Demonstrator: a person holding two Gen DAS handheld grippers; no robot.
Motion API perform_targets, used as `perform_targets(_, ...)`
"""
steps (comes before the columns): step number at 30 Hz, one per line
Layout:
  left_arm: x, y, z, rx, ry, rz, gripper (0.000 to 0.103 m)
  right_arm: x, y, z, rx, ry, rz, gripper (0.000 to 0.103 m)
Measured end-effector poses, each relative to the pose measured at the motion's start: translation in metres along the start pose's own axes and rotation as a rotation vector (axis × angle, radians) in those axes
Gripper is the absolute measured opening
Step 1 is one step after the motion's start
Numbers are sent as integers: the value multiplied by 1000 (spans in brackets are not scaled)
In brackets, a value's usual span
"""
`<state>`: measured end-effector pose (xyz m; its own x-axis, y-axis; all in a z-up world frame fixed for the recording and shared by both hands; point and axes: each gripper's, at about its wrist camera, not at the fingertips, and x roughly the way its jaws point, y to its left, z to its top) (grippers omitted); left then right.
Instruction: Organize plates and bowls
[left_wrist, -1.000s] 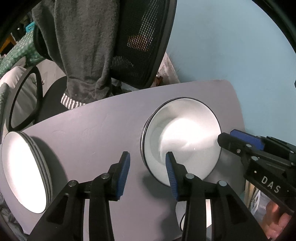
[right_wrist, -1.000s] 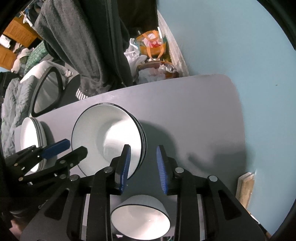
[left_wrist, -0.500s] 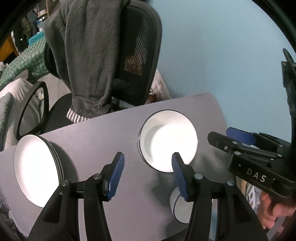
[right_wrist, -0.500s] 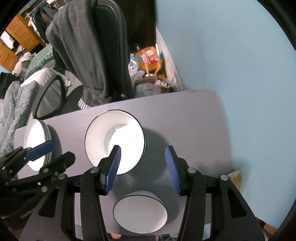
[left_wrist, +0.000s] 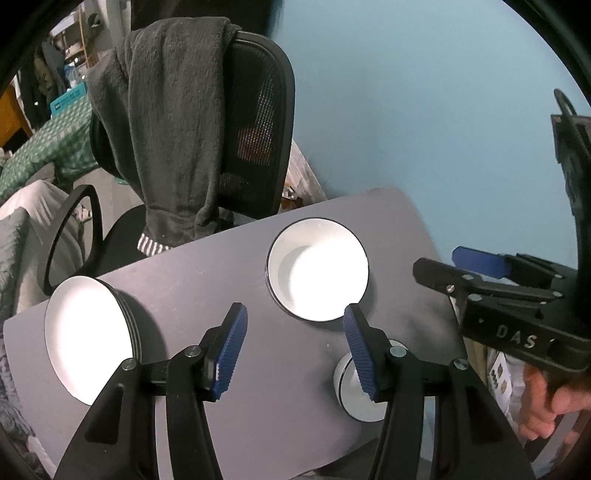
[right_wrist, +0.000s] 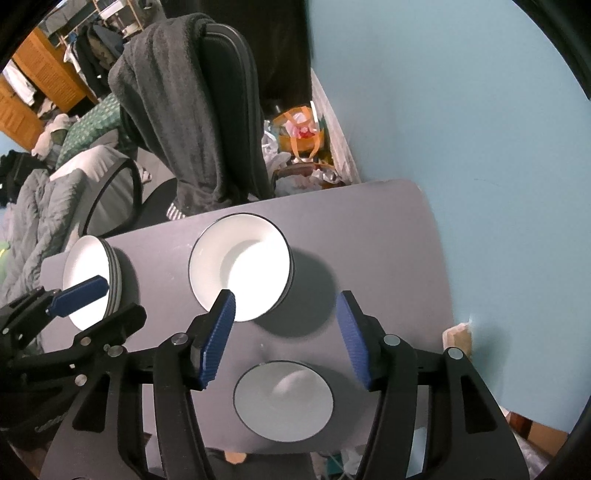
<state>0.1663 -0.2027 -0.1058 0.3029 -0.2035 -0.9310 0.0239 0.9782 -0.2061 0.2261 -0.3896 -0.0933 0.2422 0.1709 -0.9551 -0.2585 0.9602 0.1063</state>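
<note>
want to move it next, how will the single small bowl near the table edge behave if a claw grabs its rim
The small bowl looks glazed and glossy, so probably slippery and breakable. A rim pinch may tilt it. Pushed, it would likely slide on the smooth table, and the near edge is close.

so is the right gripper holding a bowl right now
No, the right gripper is open with nothing between its blue pads, and the small bowl sits on the grey table below it.

Right gripper (right_wrist: 286, 339) jaws just opening — empty; small bowl (right_wrist: 283, 400) below.
</note>
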Motion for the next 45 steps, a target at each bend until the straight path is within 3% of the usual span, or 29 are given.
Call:
perform_targets(9,1,-4,-11,-10,23,-21,56,-9,-4,-10,24,-11,-5,59)
perform_targets(25,11,-29,-23,91,40,-42,56,-11,-29,-41,139,27,0,59)
perform_targets(31,23,-33,-30,135,50,-30,58,2,-38,-59,164,52,-11,63)
perform_targets(45,73,-40,-60,193,155,-51,58,46,-61,-106,213,107,-21,63)
